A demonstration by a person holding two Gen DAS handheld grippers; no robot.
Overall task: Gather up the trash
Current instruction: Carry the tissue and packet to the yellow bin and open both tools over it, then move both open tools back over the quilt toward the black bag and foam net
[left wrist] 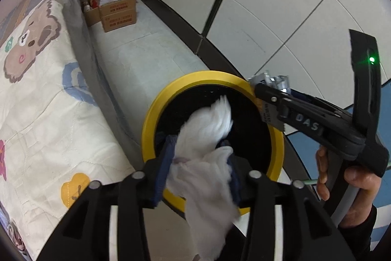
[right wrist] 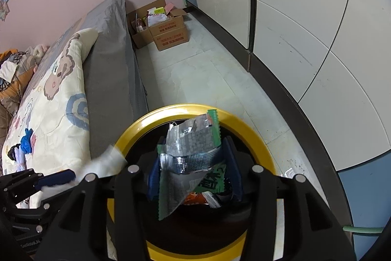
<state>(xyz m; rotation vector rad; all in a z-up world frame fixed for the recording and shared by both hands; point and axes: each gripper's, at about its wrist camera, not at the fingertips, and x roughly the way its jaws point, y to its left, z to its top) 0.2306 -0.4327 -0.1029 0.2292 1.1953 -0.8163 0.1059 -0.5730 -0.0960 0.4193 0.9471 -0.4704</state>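
**Both grippers over the bin, trash about to drop**

Left gripper (left wrist: 199,163) has the white tissue (left wrist: 207,146) between its blue pads, directly over the yellow-rimmed bin (left wrist: 171,89); I cannot tell whether the pads grip it. Right gripper (right wrist: 194,170) hangs over the same bin (right wrist: 244,129) with the torn snack wrapper (right wrist: 193,146) between its pads; grip likewise unclear. I judge both pickups done; what's left is letting go. The tissue's long axis runs away from the gripper, tip toward the bin's far rim; the wrapper likewise stands lengthwise, its green edge farthest out
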